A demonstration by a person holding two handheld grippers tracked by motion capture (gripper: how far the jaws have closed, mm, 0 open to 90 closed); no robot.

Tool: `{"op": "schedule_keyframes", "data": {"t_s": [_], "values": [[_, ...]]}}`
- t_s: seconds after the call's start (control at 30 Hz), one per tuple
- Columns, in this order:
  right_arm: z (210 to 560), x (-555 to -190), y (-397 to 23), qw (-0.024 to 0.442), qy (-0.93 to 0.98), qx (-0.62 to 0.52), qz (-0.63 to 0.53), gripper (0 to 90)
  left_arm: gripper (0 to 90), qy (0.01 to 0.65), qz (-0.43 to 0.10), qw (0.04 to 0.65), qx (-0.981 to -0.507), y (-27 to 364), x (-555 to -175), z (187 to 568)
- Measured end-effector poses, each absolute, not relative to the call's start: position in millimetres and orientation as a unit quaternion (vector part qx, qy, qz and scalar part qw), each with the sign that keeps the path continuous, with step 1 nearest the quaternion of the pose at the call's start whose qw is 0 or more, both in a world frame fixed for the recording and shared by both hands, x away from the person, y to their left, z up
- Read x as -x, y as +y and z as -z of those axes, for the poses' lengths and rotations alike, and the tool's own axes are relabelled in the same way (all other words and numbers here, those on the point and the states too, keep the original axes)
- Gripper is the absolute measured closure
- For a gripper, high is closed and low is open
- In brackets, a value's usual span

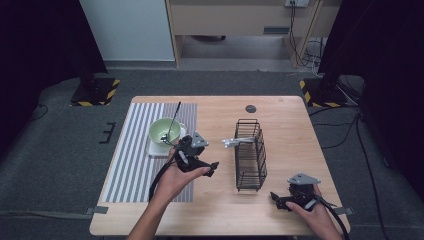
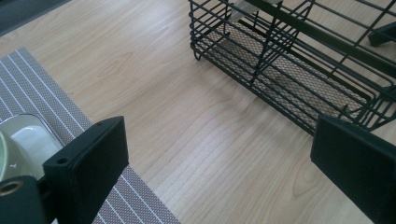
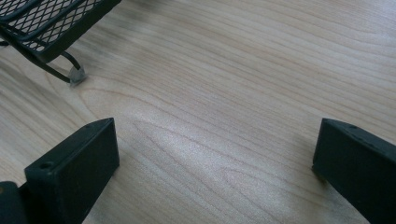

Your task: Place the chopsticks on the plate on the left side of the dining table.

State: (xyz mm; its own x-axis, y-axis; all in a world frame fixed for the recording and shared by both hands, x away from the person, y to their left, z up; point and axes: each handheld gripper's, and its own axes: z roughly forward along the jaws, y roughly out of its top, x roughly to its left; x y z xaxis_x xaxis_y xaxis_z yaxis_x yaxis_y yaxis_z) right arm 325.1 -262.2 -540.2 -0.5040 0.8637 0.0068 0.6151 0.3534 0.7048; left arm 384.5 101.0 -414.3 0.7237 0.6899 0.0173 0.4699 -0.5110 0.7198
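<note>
While both sets of black two-jaw tongs sit spread and empty, left gripper (image 1: 212, 167) near the black wire basket (image 1: 250, 155) holding white cutlery (image 1: 237, 142), right gripper (image 1: 276, 199) hangs near-right; green bowl (image 1: 164, 130) with its utensil probably goes next.

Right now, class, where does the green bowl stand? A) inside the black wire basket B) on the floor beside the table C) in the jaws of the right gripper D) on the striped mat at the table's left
D: in the high view the green bowl stands on a white dish on the striped mat, apart from the black wire basket.
</note>
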Motion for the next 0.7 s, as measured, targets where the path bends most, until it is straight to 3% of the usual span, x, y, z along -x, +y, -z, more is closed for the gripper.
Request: {"op": "schedule_keyframes", "data": {"t_s": [0.7], "values": [[540, -325, -262, 0.187, 0.801, -0.461, -0.332, 0.3, 3.3, 0.328, -0.148, 0.384, -0.85, 94, -382, 386]]}}
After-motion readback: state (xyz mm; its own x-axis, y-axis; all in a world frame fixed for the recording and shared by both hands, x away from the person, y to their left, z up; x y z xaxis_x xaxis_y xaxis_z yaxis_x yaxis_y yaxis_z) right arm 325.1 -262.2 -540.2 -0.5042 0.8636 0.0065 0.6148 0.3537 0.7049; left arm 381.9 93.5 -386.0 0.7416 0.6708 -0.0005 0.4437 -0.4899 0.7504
